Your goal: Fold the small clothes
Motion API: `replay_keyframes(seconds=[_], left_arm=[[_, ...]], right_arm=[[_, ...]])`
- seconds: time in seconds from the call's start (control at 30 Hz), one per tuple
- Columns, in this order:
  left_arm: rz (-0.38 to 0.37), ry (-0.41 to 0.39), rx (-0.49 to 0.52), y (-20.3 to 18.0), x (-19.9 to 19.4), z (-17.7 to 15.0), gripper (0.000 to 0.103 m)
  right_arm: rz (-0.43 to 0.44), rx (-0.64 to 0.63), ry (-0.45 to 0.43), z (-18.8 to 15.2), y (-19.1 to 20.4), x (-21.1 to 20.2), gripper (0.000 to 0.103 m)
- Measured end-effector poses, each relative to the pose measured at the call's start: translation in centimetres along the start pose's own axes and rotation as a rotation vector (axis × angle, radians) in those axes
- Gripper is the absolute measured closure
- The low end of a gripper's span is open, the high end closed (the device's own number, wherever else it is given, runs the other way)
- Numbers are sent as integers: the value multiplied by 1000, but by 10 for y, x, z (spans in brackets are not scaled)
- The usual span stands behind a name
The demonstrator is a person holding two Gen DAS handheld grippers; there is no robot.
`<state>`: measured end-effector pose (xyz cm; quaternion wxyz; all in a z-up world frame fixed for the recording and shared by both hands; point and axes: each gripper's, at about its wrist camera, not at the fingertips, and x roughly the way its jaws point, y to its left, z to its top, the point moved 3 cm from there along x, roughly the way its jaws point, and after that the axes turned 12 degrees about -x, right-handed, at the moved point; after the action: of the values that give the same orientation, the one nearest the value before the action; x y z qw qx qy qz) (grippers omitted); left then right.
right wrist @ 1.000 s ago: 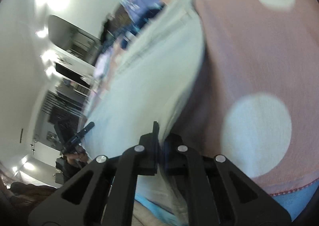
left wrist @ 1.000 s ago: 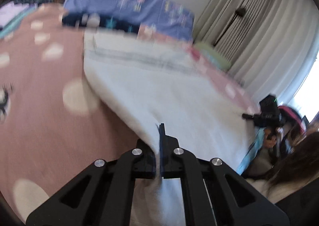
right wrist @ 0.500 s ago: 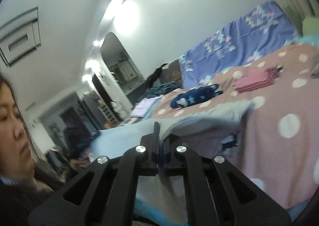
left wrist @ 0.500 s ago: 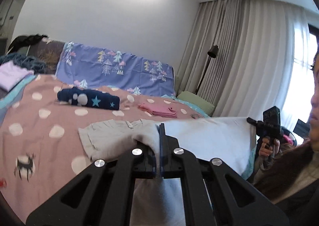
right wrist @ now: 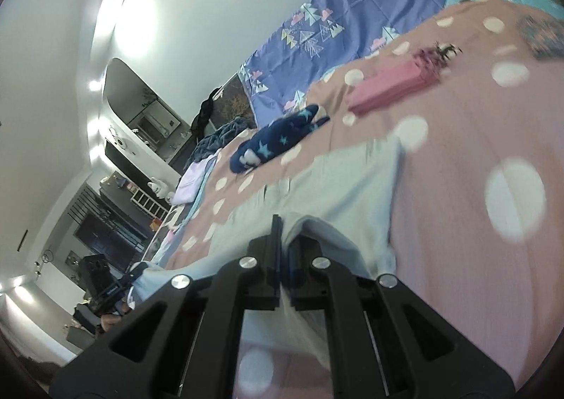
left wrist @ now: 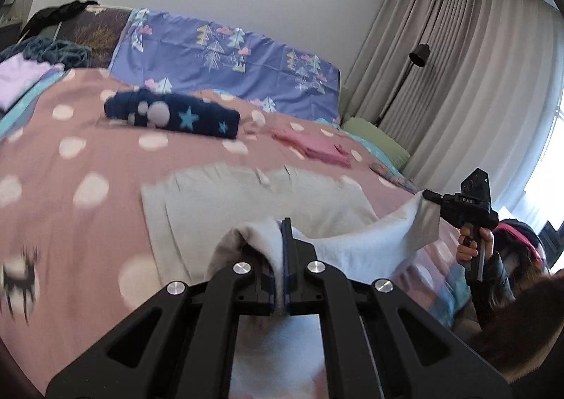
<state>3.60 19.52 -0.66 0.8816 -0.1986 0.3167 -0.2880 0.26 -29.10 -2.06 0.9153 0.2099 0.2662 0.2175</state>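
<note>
Lilac cloth (left wrist: 16, 76): far left edge of the bed.
Navy star garment (left wrist: 172, 113): folded on the pink dotted bedspread (left wrist: 70, 166), beyond the grey one.
Left claw (left wrist: 283, 258): clamped tight on a fold of the light grey garment (left wrist: 246, 201), lifted off the bed.
Pink folded garment (left wrist: 313, 148): behind, clear.
Right claw (right wrist: 283, 251): pinching the same garment's other corner, cloth sagging between.
Green pillow (left wrist: 377, 141): right.
</note>
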Motion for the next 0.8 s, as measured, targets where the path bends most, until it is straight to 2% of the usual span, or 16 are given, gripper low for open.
replay_keyframes(seconds=[0.1, 0.17, 0.23, 0.27, 0.33, 0.37, 0.4, 0.43, 0.47, 0.5, 0.57, 0.6, 0.63, 0.73, 0.77, 0.8], left_arm=[[47, -3, -15, 24, 39, 24, 100], [59, 47, -72, 49, 74, 26, 100], [123, 127, -134, 78, 114, 11, 100], [154, 148, -144, 86, 125, 5, 98], [185, 172, -157, 98, 135, -6, 93], [167, 170, -180, 103, 133, -8, 91], [160, 161, -194, 105, 129, -7, 81], [168, 144, -200, 107, 123, -5, 74], [180, 108, -191, 107, 112, 1, 62], [188, 80, -180, 107, 105, 7, 57], [208, 40, -176, 111, 95, 18, 56], [223, 36, -192, 117, 95, 24, 56], [229, 39, -216, 124, 98, 27, 56], [218, 99, -301, 147, 126, 34, 56], [216, 142, -325, 153, 142, 34, 56], [215, 162, -331, 156, 152, 35, 56]], right_arm=[[-88, -23, 62, 13, -21, 49, 98], [-166, 5, 157, 2, -44, 84, 96], [-238, 22, 238, -15, -63, 106, 95], [-238, 39, 263, -22, -70, 111, 92], [-182, 82, 245, -29, -78, 105, 90], [-152, 102, 226, -27, -81, 97, 82], [-125, 120, 202, -23, -84, 90, 74], [-109, 137, 163, -17, -89, 78, 71], [-118, 142, 135, -10, -93, 70, 65], [-138, 143, 117, -3, -99, 65, 65], [-197, 152, 120, 7, -114, 67, 65], [-197, 165, 132, 9, -120, 73, 65], [-154, 199, 155, 11, -128, 88, 65], [-78, 240, 218, 11, -132, 121, 65], [-94, 232, 229, 11, -131, 128, 66], [-115, 218, 231, 12, -130, 134, 72]])
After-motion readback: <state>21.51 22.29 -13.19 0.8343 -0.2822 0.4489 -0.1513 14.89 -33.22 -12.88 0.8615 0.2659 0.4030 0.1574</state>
